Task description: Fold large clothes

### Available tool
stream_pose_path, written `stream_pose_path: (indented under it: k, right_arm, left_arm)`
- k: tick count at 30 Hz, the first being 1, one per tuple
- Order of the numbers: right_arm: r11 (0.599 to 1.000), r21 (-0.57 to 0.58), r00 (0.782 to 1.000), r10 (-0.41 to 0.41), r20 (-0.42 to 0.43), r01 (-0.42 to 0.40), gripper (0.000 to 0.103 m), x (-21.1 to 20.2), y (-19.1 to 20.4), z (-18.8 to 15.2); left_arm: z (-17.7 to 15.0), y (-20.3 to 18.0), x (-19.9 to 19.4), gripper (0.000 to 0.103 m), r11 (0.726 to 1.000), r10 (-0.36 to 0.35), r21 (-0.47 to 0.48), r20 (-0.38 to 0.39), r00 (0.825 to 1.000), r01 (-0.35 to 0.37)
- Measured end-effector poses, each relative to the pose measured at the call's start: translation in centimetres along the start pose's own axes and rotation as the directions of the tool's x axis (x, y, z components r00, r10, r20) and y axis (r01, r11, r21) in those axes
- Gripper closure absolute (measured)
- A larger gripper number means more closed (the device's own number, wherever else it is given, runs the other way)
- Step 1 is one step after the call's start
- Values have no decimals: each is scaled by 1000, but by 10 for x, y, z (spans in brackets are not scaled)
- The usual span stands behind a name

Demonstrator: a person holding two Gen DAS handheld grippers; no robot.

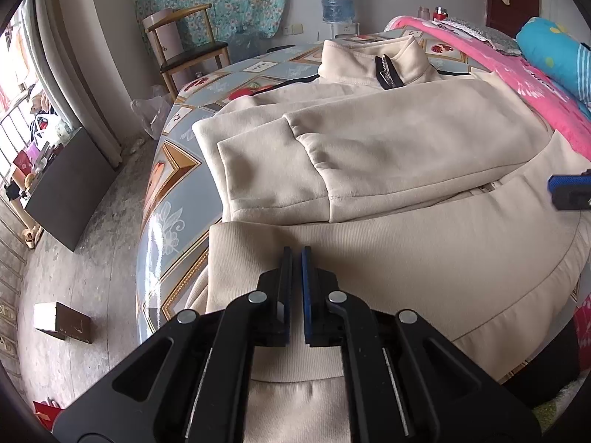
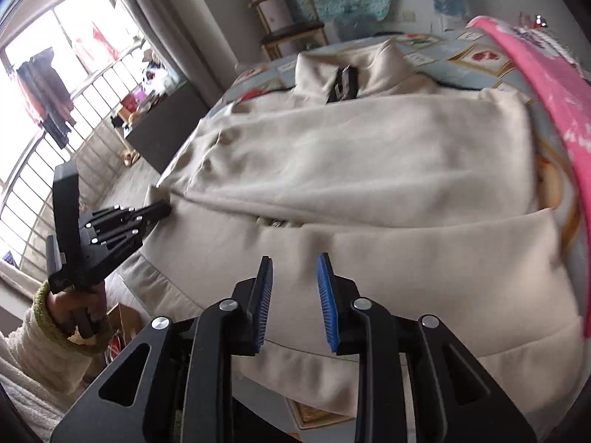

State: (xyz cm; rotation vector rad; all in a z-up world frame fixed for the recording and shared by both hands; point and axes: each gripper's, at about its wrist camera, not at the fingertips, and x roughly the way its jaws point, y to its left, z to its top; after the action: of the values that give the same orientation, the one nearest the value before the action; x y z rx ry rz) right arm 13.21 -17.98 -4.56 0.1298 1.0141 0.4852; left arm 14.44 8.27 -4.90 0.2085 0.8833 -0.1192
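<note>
Left gripper (image 1: 296, 254): jaws closed, pads almost touching, angled downward, gripped from below by the left hand (image 2: 79, 308) in a fleecy cream sleeve with a green cuff. Right gripper (image 2: 295, 264): jaws parted, a clear gap between the blue pads, nothing clamped, pitched downward. Positioned well apart, right gripper beside the left.
</note>
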Motion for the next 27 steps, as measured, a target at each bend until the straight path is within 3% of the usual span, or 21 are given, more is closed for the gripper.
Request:
stream_pose_path:
  k: [2,3,7,9,10,13,18,24,27]
  right_arm:
    - [1000,0,1000,-6,-19,6,58,12,9,3]
    - [1000,-8,999,-17,-31,17,55,17,13,2]
    - [991,-64,993,-118,-31,116,54,29,24,4]
    - [986,-68,988,-152,-22,150,60,28,25,4]
    - [982,-73,984,-179,-21,177,75,27,24,4]
    - [988,-54,990,-143,-22,141,98,21,20,5]
    - [990,-9,989,-138,53,138,99,1,21,14]
    - [982,-9,981,-191,30,191,99,30,19,12]
    - [979,-35,979,-198,44,200,99,30,21,13]
  left_arm:
    - [-1,0,-1,99,1000,-3,0,5,1000,3]
    - [-2,1,-1,99,1000,-7,-2,8,1000,7]
    - [-4,3,-2,99,1000,-24,-13,27,999,24]
    - [-6,4,-4,99,999,-35,-15,42,998,36]
    - [-7,4,-8,100,999,-39,-12,60,997,40]
    - [-7,1,-25,100,999,-42,14,121,992,40]
    - [2,6,-43,100,999,-40,6,192,981,40]
    - [-2,5,-6,100,1000,-22,15,95,995,21]
    - [-8,0,2,103,999,13,48,94,996,-18]
